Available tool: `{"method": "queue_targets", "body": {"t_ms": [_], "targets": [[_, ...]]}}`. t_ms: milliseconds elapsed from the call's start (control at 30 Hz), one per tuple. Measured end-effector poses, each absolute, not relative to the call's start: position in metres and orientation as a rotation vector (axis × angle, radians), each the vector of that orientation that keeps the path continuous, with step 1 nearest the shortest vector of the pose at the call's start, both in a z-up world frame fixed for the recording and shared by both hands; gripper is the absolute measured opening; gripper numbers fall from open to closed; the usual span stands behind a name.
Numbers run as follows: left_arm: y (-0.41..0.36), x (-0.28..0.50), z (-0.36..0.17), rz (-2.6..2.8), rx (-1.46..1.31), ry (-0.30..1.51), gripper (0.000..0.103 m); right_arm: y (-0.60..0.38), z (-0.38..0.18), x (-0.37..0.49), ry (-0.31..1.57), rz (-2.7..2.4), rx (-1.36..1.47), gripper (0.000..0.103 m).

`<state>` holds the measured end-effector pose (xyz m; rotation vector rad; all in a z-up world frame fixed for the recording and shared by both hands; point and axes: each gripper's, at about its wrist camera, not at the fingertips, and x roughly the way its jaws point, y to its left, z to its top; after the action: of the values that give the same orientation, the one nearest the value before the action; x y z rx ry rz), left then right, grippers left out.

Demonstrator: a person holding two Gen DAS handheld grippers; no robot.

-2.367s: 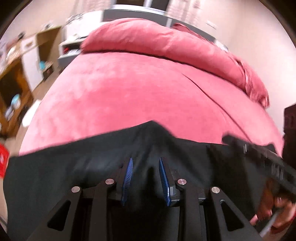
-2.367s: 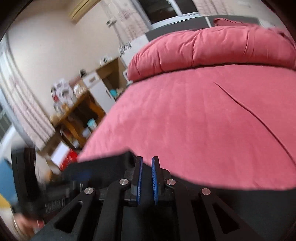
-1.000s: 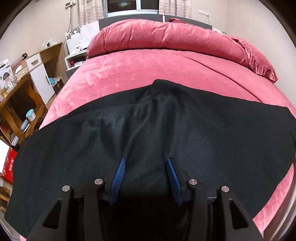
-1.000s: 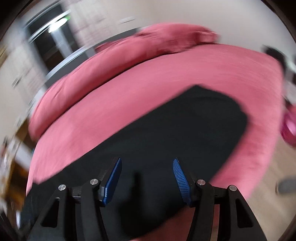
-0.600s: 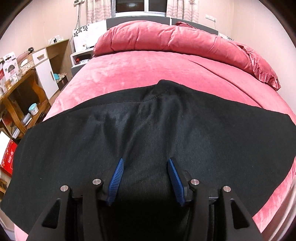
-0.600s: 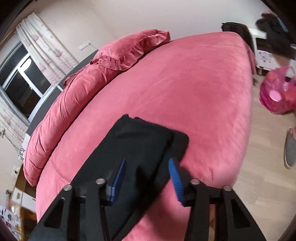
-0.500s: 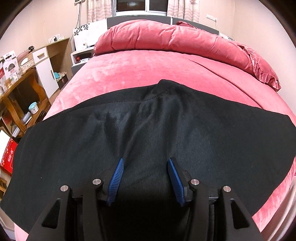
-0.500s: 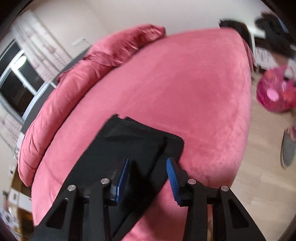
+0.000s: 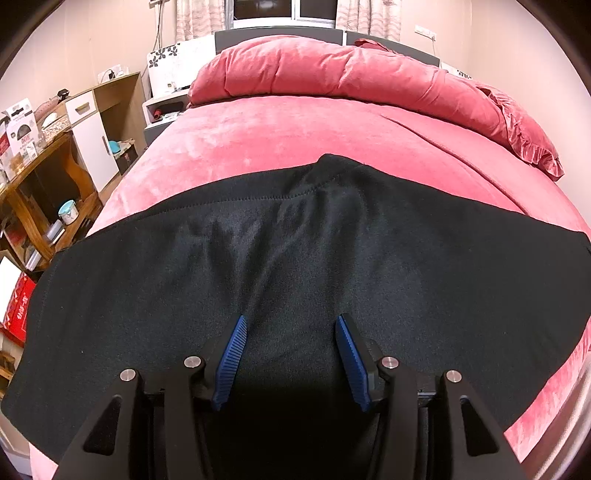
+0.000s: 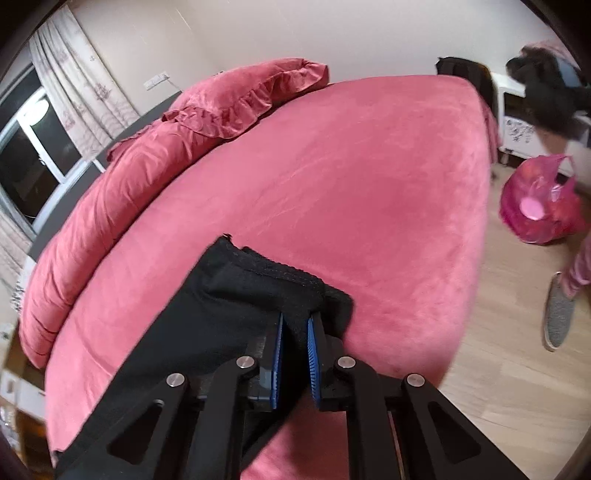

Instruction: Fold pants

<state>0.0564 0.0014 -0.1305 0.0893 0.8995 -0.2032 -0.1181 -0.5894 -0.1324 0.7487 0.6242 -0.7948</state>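
The right claw [image 10: 294, 325] is squeezing in on the black pants [image 10: 207, 317]; a bunch of the cloth sits between its blue pads [image 10: 276, 354], and the pads press on it, right at the end of the pant leg. That end lies near the foot edge of the bed [image 10: 369, 177], close to the corner by the wooden floor [image 10: 517, 369]; the hem is a bit crumpled there.

The left claw [image 9: 291, 325] is let go — its two blue pads [image 9: 231, 365] stand wide apart, with nothing pinched; it hangs over the middle of the pants [image 9: 295, 258], and I cannot tell if it touches the cloth. The pants are spread flat across the bed [image 9: 258, 133], along its near edge, from the left side to the right side; a stitched seam runs across the top part.

Farther off, a long red pillow [image 9: 332, 74] lies along the head edge of the bed; a frilly pillow [image 10: 243, 99] lies there too. Past the left side of the bed stands a wooden shelf [image 9: 40, 184] with small things on it; a window [image 9: 284, 9] with curtains is behind the bed. On the floor past the foot corner sits a pink bag [image 10: 539, 206] — and a foot in a grey slipper [image 10: 557, 310] stands near it.
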Motion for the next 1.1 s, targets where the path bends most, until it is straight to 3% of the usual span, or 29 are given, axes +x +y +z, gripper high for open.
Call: {"method": "queue_targets", "body": {"t_ms": [300,367,433,500,533,1100], "targets": [[0.0,0.056,-0.131,-0.2,0.095,0.898,0.052,-0.595,-0.149,-0.117,0.662,-0.78,0.776,0.017],[-0.001,0.055,-0.131,-0.197,0.101,0.896,0.052,-0.595,-0.147,-0.12,0.648,-0.771,0.786,0.024],[-0.001,0.054,-0.131,-0.196,0.099,0.895,0.052,-0.595,-0.145,-0.127,0.621,-0.775,0.804,0.047],[0.001,0.054,-0.13,-0.2,0.087,0.895,0.052,-0.594,-0.144,-0.136,0.554,-0.752,0.839,0.06],[0.003,0.053,-0.129,-0.202,0.076,0.895,0.052,-0.593,-0.143,-0.14,0.537,-0.743,0.851,0.062],[0.009,0.043,-0.125,-0.201,0.086,0.865,0.052,-0.603,-0.165,-0.104,0.615,-0.647,0.913,0.059]]}}
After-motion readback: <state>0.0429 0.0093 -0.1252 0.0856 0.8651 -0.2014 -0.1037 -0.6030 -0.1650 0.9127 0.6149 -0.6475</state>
